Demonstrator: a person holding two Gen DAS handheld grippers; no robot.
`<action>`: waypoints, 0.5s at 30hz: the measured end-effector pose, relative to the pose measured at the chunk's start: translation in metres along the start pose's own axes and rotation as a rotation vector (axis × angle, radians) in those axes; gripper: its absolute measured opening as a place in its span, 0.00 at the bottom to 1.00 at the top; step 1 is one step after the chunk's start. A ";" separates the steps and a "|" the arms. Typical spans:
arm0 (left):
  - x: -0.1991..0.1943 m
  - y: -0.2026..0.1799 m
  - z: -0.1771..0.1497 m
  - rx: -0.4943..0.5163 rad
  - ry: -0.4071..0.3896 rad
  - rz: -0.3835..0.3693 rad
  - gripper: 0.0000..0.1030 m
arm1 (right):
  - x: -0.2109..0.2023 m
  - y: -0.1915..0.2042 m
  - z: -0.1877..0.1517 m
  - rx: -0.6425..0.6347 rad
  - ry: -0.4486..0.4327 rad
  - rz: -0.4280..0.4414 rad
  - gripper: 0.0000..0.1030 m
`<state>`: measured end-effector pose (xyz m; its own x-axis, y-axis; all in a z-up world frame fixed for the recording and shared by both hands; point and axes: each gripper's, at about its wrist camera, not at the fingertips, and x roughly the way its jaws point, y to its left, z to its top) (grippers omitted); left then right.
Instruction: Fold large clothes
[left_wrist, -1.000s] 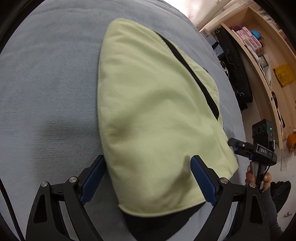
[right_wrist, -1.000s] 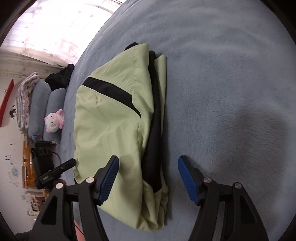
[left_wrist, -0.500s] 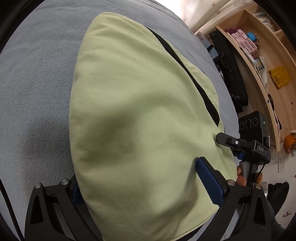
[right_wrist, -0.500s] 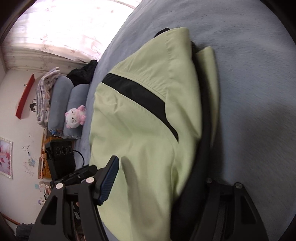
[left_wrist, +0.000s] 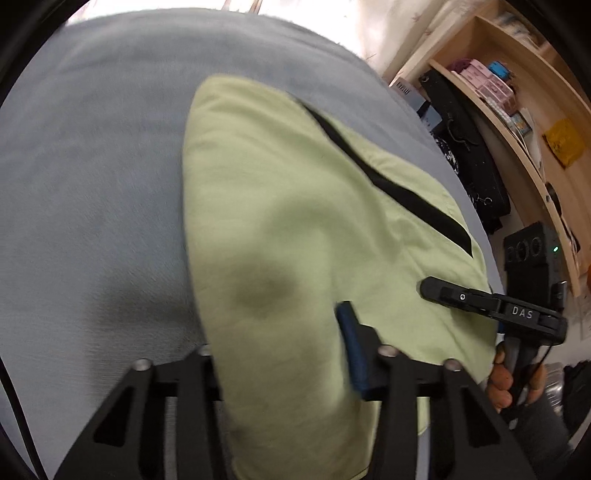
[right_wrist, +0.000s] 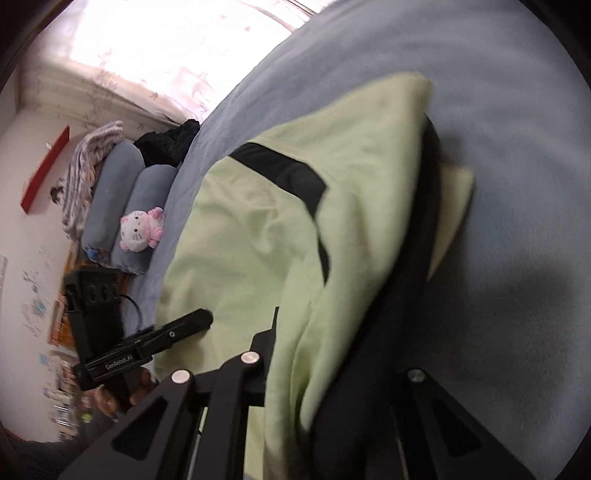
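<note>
A light green jacket with black stripes and black lining lies folded on a grey-blue bed. My left gripper is shut on the jacket's near edge; one blue pad shows, the other is hidden under cloth. In the right wrist view, my right gripper is shut on the jacket at its near edge, with green cloth and black lining bunched between the jaws. The right gripper also shows in the left wrist view, and the left gripper in the right wrist view.
Wooden shelves and a black bag stand beyond the bed's right side. Grey pillows, a pink-and-white plush toy, a folded blanket and dark clothing lie at the bed's head under a bright window.
Both grippers moved forward onto the jacket's near edge and closed on it. The gripped edge has lifted and the cloth bunches in the jaws.
</note>
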<state>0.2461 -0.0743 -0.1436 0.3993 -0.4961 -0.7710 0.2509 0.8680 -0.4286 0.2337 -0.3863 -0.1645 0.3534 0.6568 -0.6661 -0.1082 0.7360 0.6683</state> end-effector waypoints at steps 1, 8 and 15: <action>-0.007 -0.005 0.001 0.022 -0.019 0.019 0.34 | -0.003 0.007 -0.001 -0.017 -0.010 -0.016 0.10; -0.056 -0.018 -0.004 0.094 -0.078 0.062 0.29 | -0.018 0.061 -0.016 -0.095 -0.044 -0.097 0.10; -0.121 0.002 -0.014 0.095 -0.116 0.074 0.29 | -0.032 0.123 -0.030 -0.144 -0.068 -0.069 0.10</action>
<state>0.1862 -0.0118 -0.0574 0.5172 -0.4353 -0.7369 0.2973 0.8987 -0.3222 0.1814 -0.3113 -0.0708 0.4259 0.5953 -0.6814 -0.2120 0.7978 0.5644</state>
